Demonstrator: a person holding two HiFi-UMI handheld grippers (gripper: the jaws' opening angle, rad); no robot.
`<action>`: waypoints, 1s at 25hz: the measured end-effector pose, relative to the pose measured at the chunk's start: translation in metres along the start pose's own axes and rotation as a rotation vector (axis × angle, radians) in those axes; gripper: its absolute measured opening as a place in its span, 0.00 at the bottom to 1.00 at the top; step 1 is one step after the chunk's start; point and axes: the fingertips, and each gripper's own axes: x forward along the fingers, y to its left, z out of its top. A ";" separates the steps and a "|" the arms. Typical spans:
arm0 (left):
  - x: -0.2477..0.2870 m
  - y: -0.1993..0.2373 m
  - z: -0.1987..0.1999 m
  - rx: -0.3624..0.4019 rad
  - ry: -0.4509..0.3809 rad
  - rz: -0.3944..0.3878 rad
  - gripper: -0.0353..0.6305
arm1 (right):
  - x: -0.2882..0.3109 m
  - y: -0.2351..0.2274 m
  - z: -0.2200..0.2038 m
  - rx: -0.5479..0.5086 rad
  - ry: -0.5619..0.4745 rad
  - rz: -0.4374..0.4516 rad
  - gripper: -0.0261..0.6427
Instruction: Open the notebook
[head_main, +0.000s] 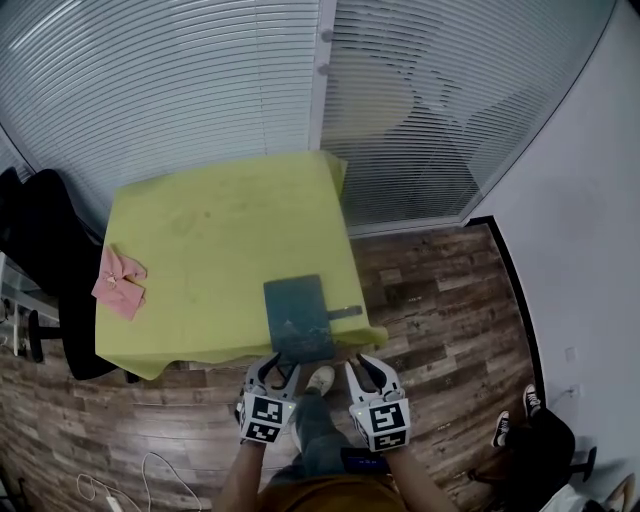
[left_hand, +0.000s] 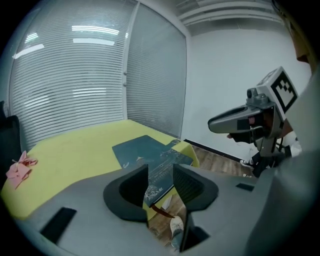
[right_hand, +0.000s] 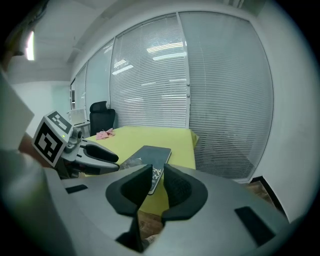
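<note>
A dark teal notebook (head_main: 298, 318) lies closed and flat on the yellow-green table (head_main: 210, 235), its near end at the table's front edge. A dark strap (head_main: 346, 312) sticks out from its right side. My left gripper (head_main: 277, 368) hovers just in front of the notebook's near left corner, jaws open and empty. In the left gripper view the notebook (left_hand: 142, 149) shows beyond the left gripper (left_hand: 160, 172). My right gripper (head_main: 368, 366) hangs off the near right corner, apart from the notebook, its jaws narrowly open with nothing between them. The right gripper (right_hand: 158, 172) points at the notebook (right_hand: 151, 156).
A crumpled pink cloth (head_main: 120, 282) lies at the table's left edge. A black office chair (head_main: 45, 250) stands left of the table. Glass walls with blinds (head_main: 200, 80) run behind it. The floor is wood planks (head_main: 440, 290), with a white wall on the right.
</note>
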 end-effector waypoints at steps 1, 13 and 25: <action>0.003 -0.001 -0.005 0.016 0.016 -0.006 0.31 | 0.002 -0.001 -0.002 0.001 0.006 0.002 0.17; 0.030 -0.019 -0.029 0.319 0.128 -0.057 0.36 | 0.016 -0.010 -0.009 0.017 0.035 0.000 0.17; 0.037 -0.017 -0.028 0.331 0.130 -0.055 0.37 | 0.017 -0.010 -0.008 0.023 0.044 0.010 0.16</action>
